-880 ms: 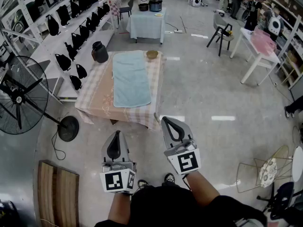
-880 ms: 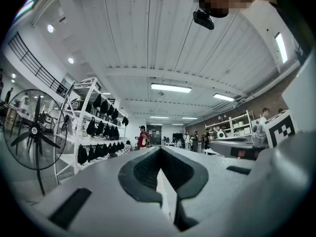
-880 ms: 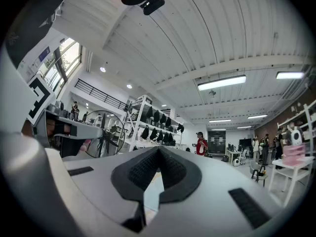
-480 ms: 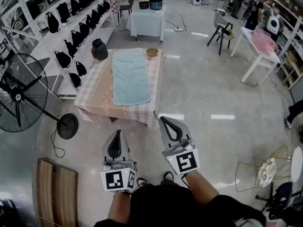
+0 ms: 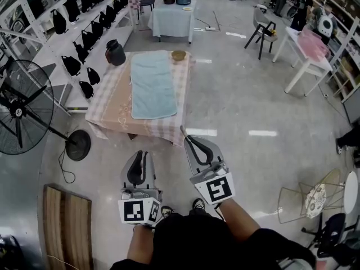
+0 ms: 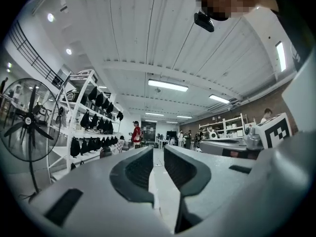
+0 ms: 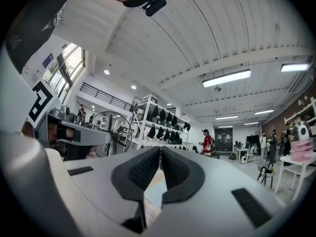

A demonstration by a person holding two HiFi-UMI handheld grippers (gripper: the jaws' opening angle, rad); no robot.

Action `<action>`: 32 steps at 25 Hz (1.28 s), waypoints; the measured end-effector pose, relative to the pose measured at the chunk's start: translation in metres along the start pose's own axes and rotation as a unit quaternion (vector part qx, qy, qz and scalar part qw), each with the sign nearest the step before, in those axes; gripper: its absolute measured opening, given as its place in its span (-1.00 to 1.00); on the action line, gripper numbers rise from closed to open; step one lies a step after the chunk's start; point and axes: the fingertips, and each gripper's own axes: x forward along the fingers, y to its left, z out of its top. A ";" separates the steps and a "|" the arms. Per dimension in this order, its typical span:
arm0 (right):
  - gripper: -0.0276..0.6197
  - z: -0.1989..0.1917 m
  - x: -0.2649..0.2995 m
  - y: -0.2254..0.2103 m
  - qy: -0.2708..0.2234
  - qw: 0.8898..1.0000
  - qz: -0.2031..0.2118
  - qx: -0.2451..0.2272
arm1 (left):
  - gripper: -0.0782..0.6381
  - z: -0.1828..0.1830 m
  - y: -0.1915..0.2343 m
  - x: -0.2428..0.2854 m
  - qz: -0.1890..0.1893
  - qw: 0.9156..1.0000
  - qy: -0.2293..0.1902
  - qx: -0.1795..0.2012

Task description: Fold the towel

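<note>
A light blue towel (image 5: 153, 85) lies flat along a low table with a checked cloth (image 5: 109, 108), in the upper middle of the head view. Both grippers are held close to the body over the bare floor, well short of the table. My left gripper (image 5: 139, 152) (image 6: 158, 149) points level, with a narrow gap between its jaws and nothing in it. My right gripper (image 5: 185, 135) (image 7: 161, 148) points toward the table's near right corner. Its pads meet at the tip and hold nothing.
A black jug (image 5: 114, 52) and a small bowl (image 5: 179, 55) stand at the table's far end. A large standing fan (image 5: 22, 108) and shelves of black bags (image 5: 73, 32) line the left. A wooden board (image 5: 66, 229) lies at lower left, with a wire stool (image 5: 306, 201) at right.
The table and towel have shifted slightly up and left in the head view, and both grippers sit a little higher in the frame. Neither gripper's jaws have visibly changed.
</note>
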 end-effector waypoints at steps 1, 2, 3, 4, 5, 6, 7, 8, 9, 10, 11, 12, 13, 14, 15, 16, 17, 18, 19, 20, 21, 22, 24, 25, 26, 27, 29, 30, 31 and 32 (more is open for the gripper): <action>-0.91 -0.001 0.000 0.001 0.001 1.000 0.002 0.001 | -0.60 -0.002 0.000 0.000 -0.004 1.000 0.002 -0.002; -0.91 -0.003 0.000 0.001 0.002 1.000 0.003 0.003 | -0.49 -0.003 0.001 0.000 -0.005 1.000 0.005 -0.004; -0.90 -0.004 0.000 0.001 0.003 1.000 0.006 0.006 | -0.40 -0.004 0.002 0.001 -0.006 1.000 0.007 -0.006; -0.86 -0.005 0.000 0.002 0.005 1.000 0.010 0.010 | -0.31 -0.006 0.004 0.001 -0.007 1.000 0.011 -0.007; -0.77 -0.007 0.001 0.003 0.009 1.000 0.015 0.013 | -0.22 -0.008 0.007 0.001 -0.008 1.000 0.014 -0.009; -0.64 -0.011 0.001 0.003 0.016 1.000 0.022 0.017 | -0.18 -0.011 0.010 0.000 -0.009 1.000 0.018 -0.012; -0.54 -0.016 0.001 0.004 0.024 0.999 0.028 0.018 | -0.14 -0.013 0.013 -0.001 -0.009 1.000 0.021 -0.016; -0.43 -0.020 0.001 0.005 0.031 0.999 0.034 0.017 | -0.11 -0.016 0.016 -0.003 -0.009 0.999 0.024 -0.019; -0.32 -0.025 0.001 0.006 0.038 0.998 0.039 0.014 | -0.10 -0.019 0.020 -0.004 -0.008 0.999 0.027 -0.022; -0.25 -0.030 0.000 0.006 0.044 0.998 0.042 0.010 | -0.09 -0.022 0.023 -0.006 -0.007 0.999 0.029 -0.024; -0.20 -0.035 -0.001 0.007 0.050 0.998 0.045 0.007 | -0.07 -0.025 0.028 -0.008 -0.006 0.999 0.031 -0.026; -0.16 -0.039 -0.002 0.008 0.056 0.997 0.047 0.004 | -0.06 -0.029 0.032 -0.010 -0.003 0.999 0.032 -0.027; -0.14 -0.043 -0.003 0.009 0.061 0.997 0.049 0.002 | -0.06 -0.031 0.036 -0.012 -0.002 0.999 0.033 -0.027; -0.12 -0.046 -0.003 0.011 0.067 0.997 0.049 0.002 | -0.06 -0.033 0.040 -0.013 -0.002 0.999 0.035 -0.026; -0.11 -0.049 -0.003 0.013 0.071 0.996 0.050 0.001 | -0.06 -0.034 0.042 -0.015 -0.003 0.999 0.038 -0.025; -0.10 -0.051 -0.003 0.016 0.075 0.996 0.050 0.001 | -0.06 -0.035 0.044 -0.016 -0.005 0.999 0.041 -0.025; -0.10 -0.052 -0.002 0.020 0.078 0.996 0.050 -0.001 | -0.06 -0.038 0.046 -0.017 -0.007 0.999 0.043 -0.026; -0.10 -0.054 -0.001 0.024 0.081 0.995 0.051 -0.003 | -0.06 -0.041 0.048 -0.018 -0.009 0.999 0.046 -0.027; -0.10 -0.055 0.001 0.028 0.084 0.995 0.051 -0.005 | -0.06 -0.044 0.050 -0.019 -0.010 0.998 0.049 -0.028; -0.10 -0.057 0.004 0.033 0.087 0.995 0.052 -0.006 | -0.06 -0.047 0.053 -0.021 -0.011 0.998 0.053 -0.030; -0.10 -0.059 0.006 0.037 0.090 0.994 0.053 -0.008 | -0.06 -0.051 0.057 -0.023 -0.013 0.998 0.058 -0.031; -0.10 -0.062 0.008 0.042 0.095 0.994 0.052 -0.009 | -0.05 -0.054 0.060 -0.024 -0.016 0.997 0.062 -0.033; -0.10 -0.069 0.012 0.051 0.108 0.993 0.050 -0.014 | -0.06 -0.059 0.070 -0.027 -0.024 0.997 0.070 -0.036; -0.10 -0.072 0.014 0.054 0.115 0.992 0.046 -0.013 | -0.06 -0.061 0.076 -0.029 -0.027 0.996 0.073 -0.039; -0.10 -0.076 0.016 0.058 0.120 0.992 0.043 -0.010 | -0.06 -0.064 0.082 -0.030 -0.029 0.996 0.074 -0.042; -0.10 -0.078 0.019 0.062 0.123 0.992 0.039 -0.008 | -0.06 -0.067 0.089 -0.032 -0.031 0.996 0.077 -0.045; -0.10 -0.081 0.024 0.069 0.125 0.991 0.035 -0.009 | -0.06 -0.071 0.100 -0.037 -0.037 0.995 0.082 -0.044; -0.10 -0.083 0.026 0.072 0.127 0.991 0.032 -0.012 | -0.06 -0.073 0.106 -0.038 -0.041 0.995 0.084 -0.043; -0.10 -0.084 0.030 0.074 0.128 0.991 0.028 -0.013 | -0.06 -0.074 0.111 -0.038 -0.044 0.994 0.086 -0.042; -0.10 -0.085 0.033 0.074 0.129 0.991 0.024 -0.015 | -0.06 -0.075 0.117 -0.036 -0.048 0.994 0.087 -0.042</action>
